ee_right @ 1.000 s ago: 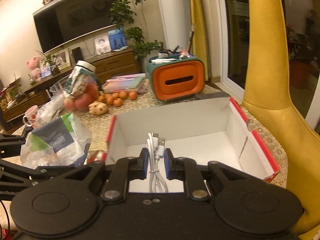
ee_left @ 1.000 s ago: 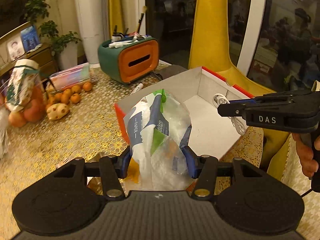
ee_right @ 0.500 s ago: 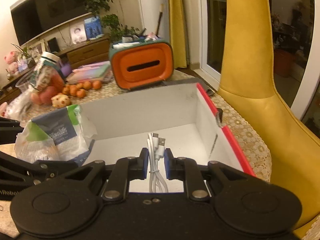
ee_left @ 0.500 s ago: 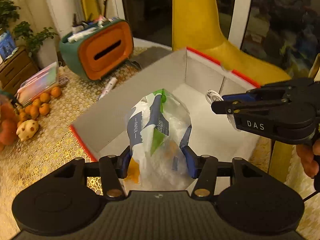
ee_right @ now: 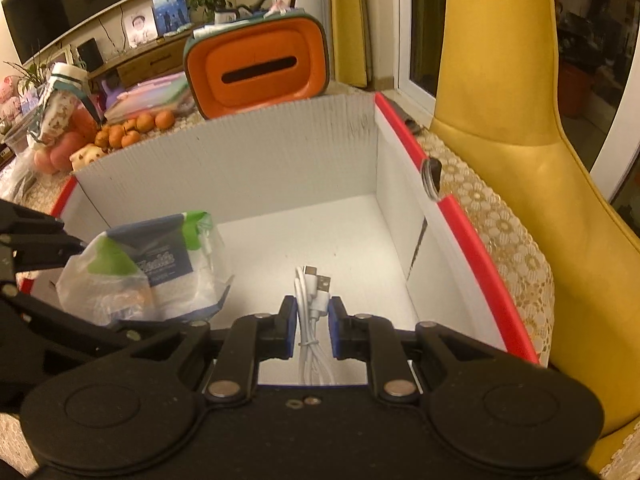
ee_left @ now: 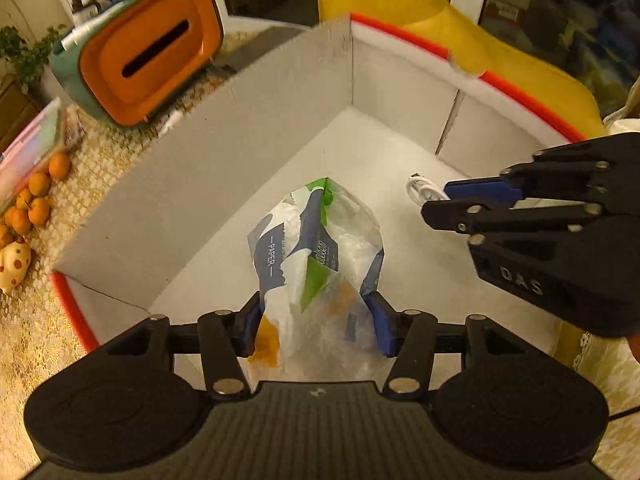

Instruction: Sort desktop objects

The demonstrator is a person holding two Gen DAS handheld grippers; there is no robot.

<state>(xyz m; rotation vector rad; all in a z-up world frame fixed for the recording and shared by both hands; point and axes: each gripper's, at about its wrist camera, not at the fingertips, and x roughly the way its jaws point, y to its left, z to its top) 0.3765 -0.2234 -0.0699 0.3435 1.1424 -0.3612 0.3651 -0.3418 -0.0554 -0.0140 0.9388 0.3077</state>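
Tissue pack (ee_left: 316,264), soft, light and crinkly by the look of it, is clamped at its lower sides by the left gripper (ee_left: 316,322) over the open box (ee_left: 224,168), while the limp white cable (ee_right: 310,312) is pinched mid-bundle by the right gripper (ee_right: 313,330).

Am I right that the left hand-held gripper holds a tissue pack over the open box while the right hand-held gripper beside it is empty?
Not quite: the right hand-held gripper is not empty. The right wrist view shows it shut on a bundled white cable. The rest stands: the left hand-held gripper holds the tissue pack over the open box.
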